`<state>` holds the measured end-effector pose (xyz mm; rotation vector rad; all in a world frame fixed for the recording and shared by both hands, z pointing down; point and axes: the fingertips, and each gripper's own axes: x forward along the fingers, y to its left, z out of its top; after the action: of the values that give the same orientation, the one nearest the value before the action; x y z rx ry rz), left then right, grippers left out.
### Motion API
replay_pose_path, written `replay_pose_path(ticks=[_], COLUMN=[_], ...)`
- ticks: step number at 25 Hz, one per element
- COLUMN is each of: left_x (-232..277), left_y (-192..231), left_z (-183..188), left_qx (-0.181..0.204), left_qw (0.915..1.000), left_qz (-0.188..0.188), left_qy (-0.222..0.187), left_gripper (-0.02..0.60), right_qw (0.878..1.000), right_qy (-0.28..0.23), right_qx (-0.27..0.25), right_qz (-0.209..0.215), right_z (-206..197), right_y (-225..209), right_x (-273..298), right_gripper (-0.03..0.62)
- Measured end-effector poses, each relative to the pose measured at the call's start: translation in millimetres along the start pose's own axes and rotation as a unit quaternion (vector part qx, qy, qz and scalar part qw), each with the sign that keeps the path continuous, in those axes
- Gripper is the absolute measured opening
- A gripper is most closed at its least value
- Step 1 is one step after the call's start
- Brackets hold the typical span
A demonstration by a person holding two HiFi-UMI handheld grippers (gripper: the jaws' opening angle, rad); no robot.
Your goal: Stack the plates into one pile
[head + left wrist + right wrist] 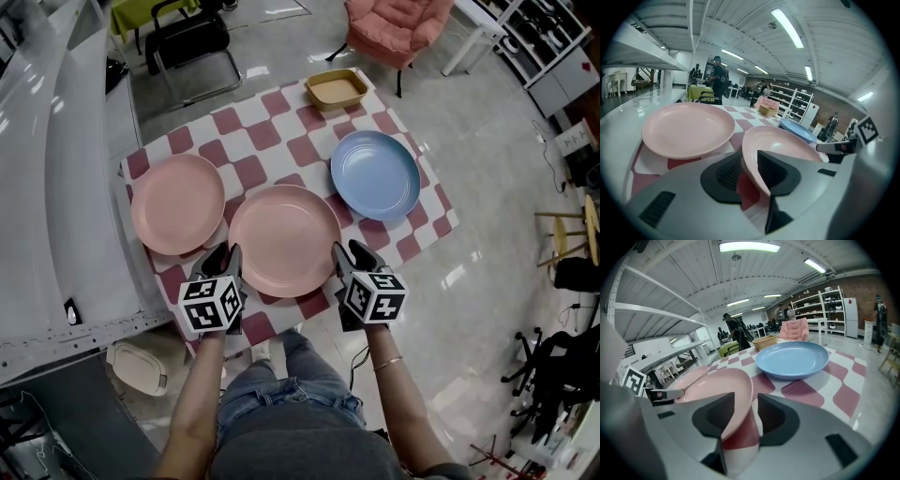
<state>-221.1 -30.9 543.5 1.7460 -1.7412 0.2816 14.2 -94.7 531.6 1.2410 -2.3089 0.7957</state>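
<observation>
Three plates lie on a red-and-white checked cloth (281, 141). One pink plate (177, 202) is at the left, a second pink plate (284, 239) is in the middle, and a blue plate (375, 174) is at the right. My left gripper (225, 255) stands at the middle plate's near-left rim. In the left gripper view that rim (752, 173) passes between the jaws, with a gap of cloth showing beside one pad. My right gripper (352, 253) is at the near-right rim. In the right gripper view the pink plate's edge (736, 420) sits between the parted jaws, clear of the right pad.
A shallow tan tray (337, 89) sits at the cloth's far edge. Beyond it stand a pink armchair (398, 28) and a black chair (192, 42). A white structure (56, 187) runs along the left. The person's legs are at the near edge.
</observation>
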Motion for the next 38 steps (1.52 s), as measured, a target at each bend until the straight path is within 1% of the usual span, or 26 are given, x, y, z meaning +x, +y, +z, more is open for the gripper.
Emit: replay_pose_path(ticks=[7, 12, 18, 22, 29, 38], left_x=[12, 18, 24, 26, 27, 20], left_y=[5, 4, 2, 2, 4, 5], left_z=[-4, -4, -7, -7, -6, -1], left_qx=[-0.009, -0.013, -0.011, -0.01, -0.013, -0.012], left_qw=[0.9997, 0.9994, 0.9991, 0.9991, 0.9989, 0.9991], left_qz=[0.001, -0.001, -0.002, 0.002, 0.008, 0.016], left_qy=[0.023, 0.031, 0.041, 0.042, 0.043, 0.037], left_gripper=[0.118, 0.118, 0.112, 0.103, 0.084, 0.054], right_qw=[1.0, 0.999, 0.999, 0.999, 0.999, 0.999], right_qy=[0.025, 0.037, 0.05, 0.052, 0.054, 0.051], right_qx=[-0.002, 0.001, -0.002, -0.003, -0.004, 0.002], right_qz=[0.0, -0.006, -0.002, -0.005, 0.0, -0.001], right_z=[-7, -11, -16, -17, -16, -14], right_y=[-1, -5, -4, -4, -1, 5], right_x=[13, 19, 24, 25, 26, 20], right_gripper=[0.149, 0.149, 0.147, 0.124, 0.104, 0.106])
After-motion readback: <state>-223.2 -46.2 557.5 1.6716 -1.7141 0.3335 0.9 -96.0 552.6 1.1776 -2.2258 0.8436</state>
